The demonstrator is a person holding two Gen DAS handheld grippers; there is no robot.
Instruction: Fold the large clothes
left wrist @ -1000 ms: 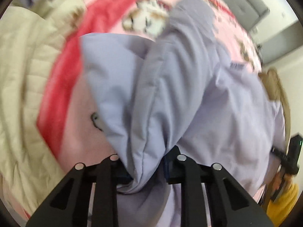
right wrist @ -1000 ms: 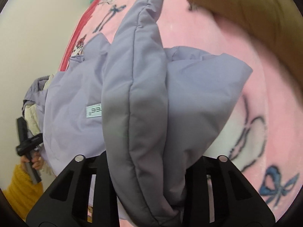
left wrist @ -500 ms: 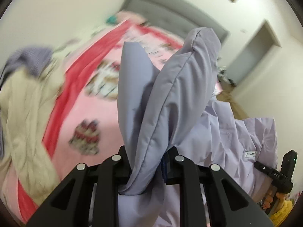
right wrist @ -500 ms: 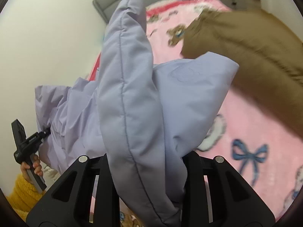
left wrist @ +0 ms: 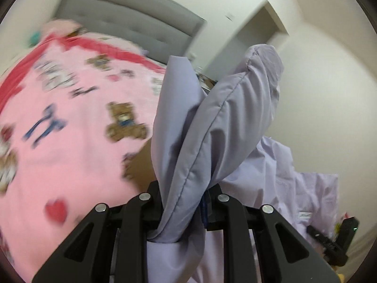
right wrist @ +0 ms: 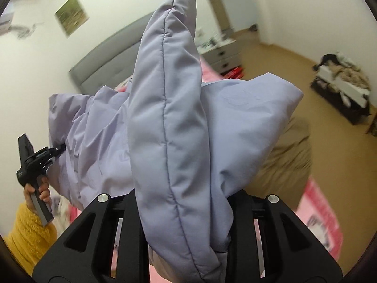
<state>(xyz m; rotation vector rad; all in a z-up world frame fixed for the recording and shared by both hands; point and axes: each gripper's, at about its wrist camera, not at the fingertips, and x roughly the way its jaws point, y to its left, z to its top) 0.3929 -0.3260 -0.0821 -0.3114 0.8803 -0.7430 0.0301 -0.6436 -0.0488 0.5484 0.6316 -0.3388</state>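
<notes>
Lilac padded jacket [left wrist: 212, 127] bunches between the left gripper [left wrist: 183, 198], pinched there above the pink bedspread [left wrist: 70, 146]. In the right wrist view, the right gripper [right wrist: 183, 202] clamps another fold, fabric stretching toward the left one.

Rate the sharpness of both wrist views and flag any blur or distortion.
Left wrist: jacket and left gripper are sharp, but the blanket is smeared with motion blur. Right wrist: jacket is crisp, and the room edges are only slightly soft. Both views show fisheye bending and dark corners.
</notes>
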